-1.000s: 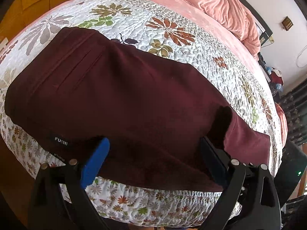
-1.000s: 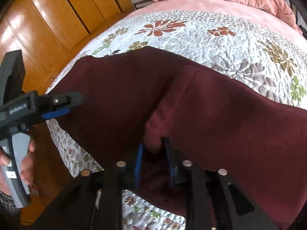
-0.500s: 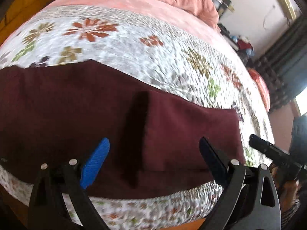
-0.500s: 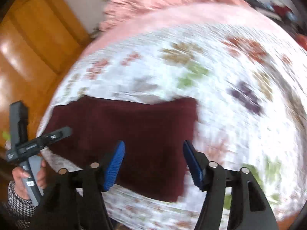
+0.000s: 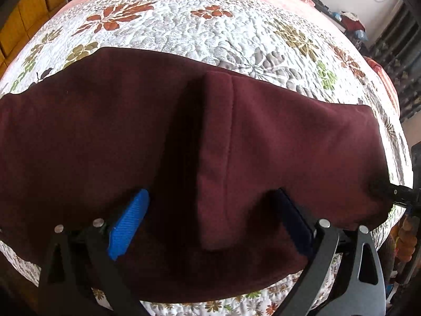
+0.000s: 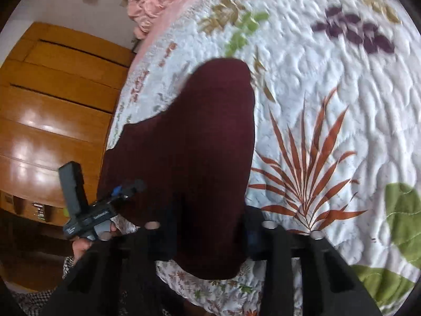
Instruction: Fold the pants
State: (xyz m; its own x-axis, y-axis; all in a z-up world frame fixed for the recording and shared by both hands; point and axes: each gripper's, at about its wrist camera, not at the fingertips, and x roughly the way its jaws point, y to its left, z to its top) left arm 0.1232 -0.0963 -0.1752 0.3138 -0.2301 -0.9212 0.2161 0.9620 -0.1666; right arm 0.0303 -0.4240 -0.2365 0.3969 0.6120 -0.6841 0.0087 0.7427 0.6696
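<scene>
The maroon pants (image 5: 276, 144) lie folded along the near edge of the bed, with a leg end laid over their middle. My left gripper (image 5: 213, 221) is open, its blue pads (image 5: 129, 221) spread just above the cloth beside that laid-over end. In the right wrist view the pants (image 6: 200, 144) stretch away from the camera. My right gripper (image 6: 208, 234) is open around the near end of the pants, its pads dark against the cloth. The left gripper (image 6: 126, 188) shows at the left over the pants' edge, held by a hand.
The floral quilt (image 5: 236, 31) covers the bed. A pink blanket (image 6: 158, 2) is bunched at the head. Wooden wardrobe doors (image 6: 52, 110) stand beside the bed. The right gripper's tip (image 5: 400, 192) shows at the right edge. Cluttered shelves (image 5: 350, 23) stand at the far right.
My right gripper let go of the pant leg, opened, and swung round to the pants' right end. My left gripper stayed open and moved right along the pants.
</scene>
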